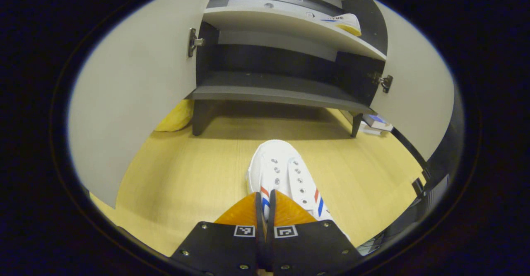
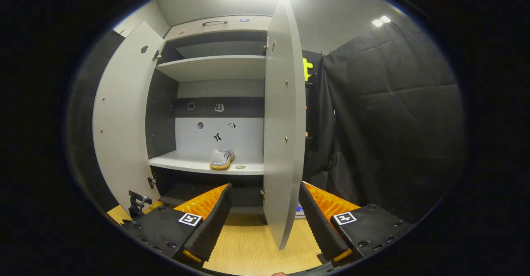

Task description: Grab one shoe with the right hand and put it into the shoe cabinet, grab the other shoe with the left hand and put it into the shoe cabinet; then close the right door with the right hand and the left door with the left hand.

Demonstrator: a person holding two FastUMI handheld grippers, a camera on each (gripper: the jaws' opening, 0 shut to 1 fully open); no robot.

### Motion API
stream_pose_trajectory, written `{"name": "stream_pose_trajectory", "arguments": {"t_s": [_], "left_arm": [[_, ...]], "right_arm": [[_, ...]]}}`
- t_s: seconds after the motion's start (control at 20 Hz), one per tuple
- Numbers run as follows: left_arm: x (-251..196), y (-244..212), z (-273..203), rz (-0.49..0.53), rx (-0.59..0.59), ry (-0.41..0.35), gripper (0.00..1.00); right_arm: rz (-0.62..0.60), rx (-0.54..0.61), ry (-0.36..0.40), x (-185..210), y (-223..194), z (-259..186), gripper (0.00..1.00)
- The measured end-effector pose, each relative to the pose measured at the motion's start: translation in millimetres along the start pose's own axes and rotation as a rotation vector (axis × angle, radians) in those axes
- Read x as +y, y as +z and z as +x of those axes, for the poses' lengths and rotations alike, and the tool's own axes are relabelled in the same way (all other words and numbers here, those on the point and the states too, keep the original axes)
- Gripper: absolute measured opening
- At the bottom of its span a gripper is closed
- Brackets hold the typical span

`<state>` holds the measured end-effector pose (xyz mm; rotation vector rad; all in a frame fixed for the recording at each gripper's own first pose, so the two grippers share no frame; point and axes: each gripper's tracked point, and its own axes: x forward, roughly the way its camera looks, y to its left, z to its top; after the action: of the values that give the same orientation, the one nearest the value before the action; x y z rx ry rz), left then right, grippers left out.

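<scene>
A white shoe (image 1: 285, 172) with red and blue stripes points toward the open shoe cabinet (image 1: 273, 91), low over the wooden floor. My left gripper (image 1: 265, 193) is shut on its side wall near the heel, the striped canvas pinched between the orange fingers (image 1: 242, 211). The other white shoe (image 1: 345, 21) with a yellow sole rests on the cabinet's light shelf, and it is also in the right gripper view as the shelved shoe (image 2: 221, 159). My right gripper (image 2: 265, 185) stands open and holds nothing. The edge of the open right door (image 2: 281, 143) lies between its fingers, farther off.
Both grey doors stand open: the left door (image 1: 132, 102) and the right door (image 1: 418, 93). A yellow object (image 1: 176, 116) lies on the floor behind the left door. Some flat items (image 1: 374, 122) lie right of the cabinet. Black cloth (image 2: 393, 122) hangs on the right.
</scene>
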<state>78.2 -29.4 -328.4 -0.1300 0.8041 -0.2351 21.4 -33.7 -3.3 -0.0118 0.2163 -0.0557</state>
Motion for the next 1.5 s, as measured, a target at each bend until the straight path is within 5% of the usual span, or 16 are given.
{"name": "stream_pose_trajectory", "arguments": {"t_s": [0.65,1.5], "left_arm": [[-27,128,-59,0.024,-0.233,-0.017,0.01],[-66,321,-92,0.045,-0.498,-0.04,0.01]], "right_arm": [[0.0,-0.041,0.051,11,17,-6,0.95],[0.04,-0.022,0.0,-41,7,-11,0.95]]}}
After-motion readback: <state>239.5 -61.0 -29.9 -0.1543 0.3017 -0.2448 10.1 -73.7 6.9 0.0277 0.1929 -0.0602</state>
